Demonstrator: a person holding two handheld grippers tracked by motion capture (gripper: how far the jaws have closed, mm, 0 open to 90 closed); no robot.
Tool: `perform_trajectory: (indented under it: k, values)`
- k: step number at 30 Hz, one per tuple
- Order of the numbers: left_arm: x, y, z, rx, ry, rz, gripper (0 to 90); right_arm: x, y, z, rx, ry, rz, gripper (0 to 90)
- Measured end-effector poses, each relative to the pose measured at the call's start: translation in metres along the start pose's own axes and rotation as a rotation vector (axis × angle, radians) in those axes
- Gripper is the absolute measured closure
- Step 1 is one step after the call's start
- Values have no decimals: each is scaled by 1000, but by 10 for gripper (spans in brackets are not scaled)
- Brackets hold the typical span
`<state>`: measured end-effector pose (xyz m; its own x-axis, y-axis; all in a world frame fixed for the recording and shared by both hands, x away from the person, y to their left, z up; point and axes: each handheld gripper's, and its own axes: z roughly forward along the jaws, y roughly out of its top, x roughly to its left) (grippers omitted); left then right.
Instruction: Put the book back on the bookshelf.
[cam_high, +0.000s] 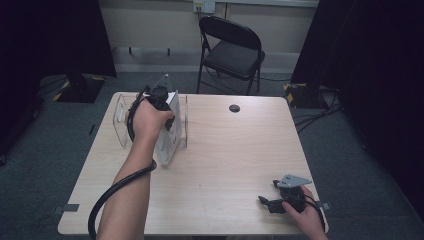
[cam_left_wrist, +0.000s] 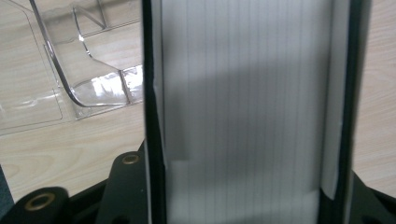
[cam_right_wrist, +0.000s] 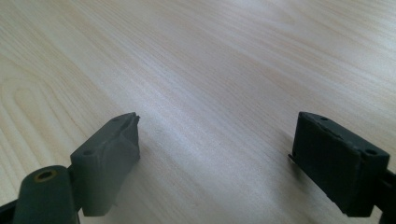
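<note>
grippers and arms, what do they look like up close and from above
Both forearms are bare, with no sleeves in view. The left claw is black with a grey three-cornered plate on top and a thick black cable trailing down along the forearm. The right claw is black too, with its own grey plate and thinner cable. Its blocky dark grey pads show small screw holes and brass-coloured eyelets.
</note>
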<state>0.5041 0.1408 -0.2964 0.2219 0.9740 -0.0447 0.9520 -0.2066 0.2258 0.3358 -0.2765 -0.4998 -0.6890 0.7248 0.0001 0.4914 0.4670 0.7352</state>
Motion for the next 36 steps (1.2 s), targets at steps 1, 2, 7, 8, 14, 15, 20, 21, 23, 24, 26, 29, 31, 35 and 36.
perform_trajectory:
  k: [1,2,7,8,14,15,20,21,23,24,26,29,31,35,36]
  values:
    - [-1,1,0,-1,9,-5,525,0,0,0,0,0,1,142]
    - [0,3,0,2,-3,-6,524,0,0,0,2,0,3,142]
    - [-1,11,3,-3,11,2,524,0,0,0,1,0,2,142]
    - [-2,13,3,1,9,5,524,0,0,0,1,0,2,142]
    - [-2,21,6,-1,8,1,524,0,0,0,-1,2,2,142]
    - [-3,22,6,4,18,3,524,0,0,0,-1,2,2,142]
    - [-3,26,8,-10,26,-14,524,0,0,0,-1,3,1,142]
    - [-3,28,9,-5,25,-9,524,0,0,0,0,3,1,142]
    - [-4,30,10,-6,22,-2,524,0,0,0,0,3,1,143]
    - [-5,31,10,-4,26,-4,524,0,0,0,0,3,1,143]
    - [-4,32,11,-7,26,-17,524,0,0,0,-1,4,1,143]
    - [-4,34,14,-10,27,-19,524,0,0,0,0,5,4,143]
    - [-3,35,15,-12,25,-21,524,0,0,0,-1,5,2,143]
    - [-3,36,17,-21,30,-39,524,0,0,0,-1,5,2,143]
    - [-3,36,18,-28,34,-43,524,0,0,0,-1,6,2,143]
